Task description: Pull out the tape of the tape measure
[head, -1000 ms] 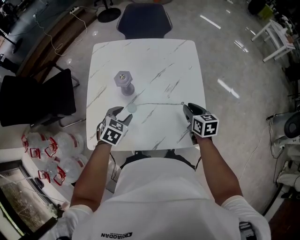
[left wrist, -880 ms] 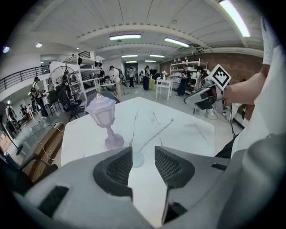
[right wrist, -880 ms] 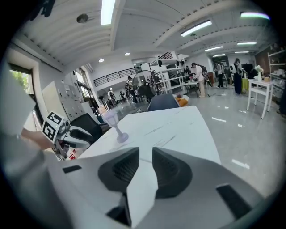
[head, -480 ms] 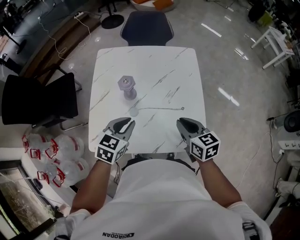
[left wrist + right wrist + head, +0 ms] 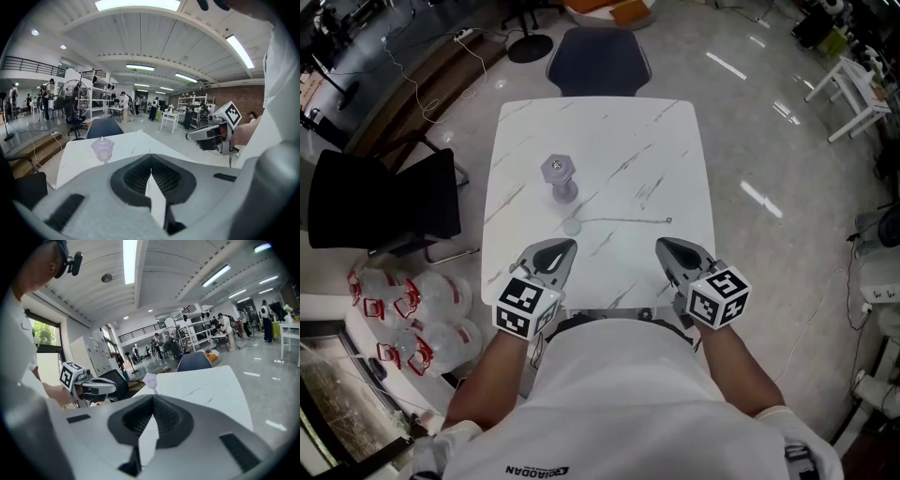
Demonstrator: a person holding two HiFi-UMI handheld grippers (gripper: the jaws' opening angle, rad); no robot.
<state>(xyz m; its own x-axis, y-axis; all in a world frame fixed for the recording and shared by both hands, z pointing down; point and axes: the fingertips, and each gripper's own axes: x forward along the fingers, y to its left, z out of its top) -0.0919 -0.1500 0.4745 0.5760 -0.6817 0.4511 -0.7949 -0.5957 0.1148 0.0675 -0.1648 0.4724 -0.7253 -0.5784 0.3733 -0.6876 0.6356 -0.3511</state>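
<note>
1. Head view: the tape measure (image 5: 572, 226) lies on the table (image 5: 675, 141) with its tape (image 5: 623, 220) drawn out rightward, so the pull is judged done. The left gripper (image 5: 563, 247) and right gripper (image 5: 665, 246) are held clear of it above the near edge.
2. Left gripper view: the jaws, just closed, are pressed together on nothing. A purple weight (image 5: 102, 147) is seen ahead, with bare tabletop beside it.
3. Right gripper view: the jaws, just closed, are likewise pressed together and empty. Free tabletop is shown up to the far edge.

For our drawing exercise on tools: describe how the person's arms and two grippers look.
The left gripper and right gripper are grey, beak-shaped shells with dark ribbed pads. Each carries a white cube printed with black square markers. The person wears a white short-sleeved shirt; the forearms are bare.
</note>
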